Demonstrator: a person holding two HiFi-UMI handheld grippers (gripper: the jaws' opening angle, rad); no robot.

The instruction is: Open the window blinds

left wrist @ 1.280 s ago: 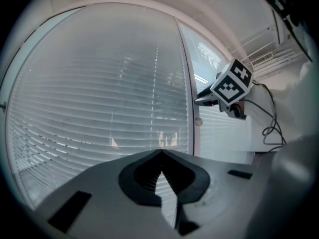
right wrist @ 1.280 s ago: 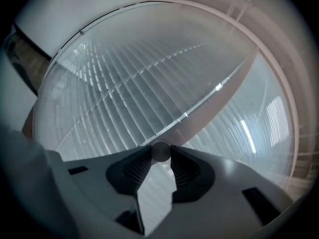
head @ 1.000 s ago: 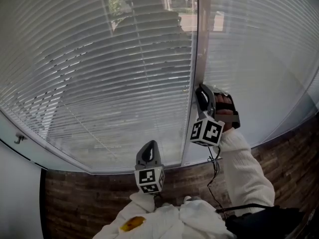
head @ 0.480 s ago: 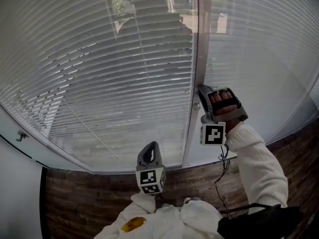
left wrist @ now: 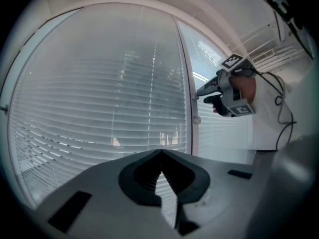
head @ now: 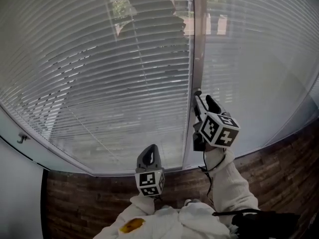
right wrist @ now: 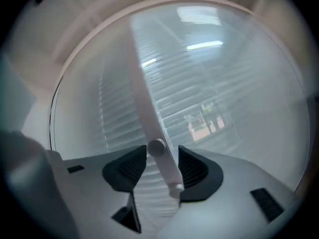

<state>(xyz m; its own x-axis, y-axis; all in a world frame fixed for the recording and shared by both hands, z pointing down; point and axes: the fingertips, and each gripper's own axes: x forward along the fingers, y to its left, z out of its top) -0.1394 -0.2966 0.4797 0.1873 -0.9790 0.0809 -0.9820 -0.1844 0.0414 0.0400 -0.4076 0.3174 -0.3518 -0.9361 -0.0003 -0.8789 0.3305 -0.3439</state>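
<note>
Since a second ago the right gripper (head: 203, 101) has been rolled at the window, so that its marker cube (head: 220, 129), earlier seen below and left of the hand, is now turned up and to the right; its jaws have just been opening and are now spread apart; in the right gripper view a round knob (right wrist: 156, 147) is seen between the two pads, close to the left one, with no pad pressed on it; the knob is mounted on the white upright post (head: 198, 44) by which the two window panes are divided; a second, smaller knob (right wrist: 175, 187) is seen lower on the same post; the left gripper (head: 150, 151) has been kept in place, low and near the body, pointed level at the glass, with its jaws brought together and nothing between them; the left blind (head: 99, 68) is hung down over the wide pane left of the post, its slats partly tilted so that trees and buildings outside are dimly seen through them; the right blind (head: 259, 54) is lowered over the pane right of the post; a brick wall (head: 89, 198) is seen beneath the window
</note>
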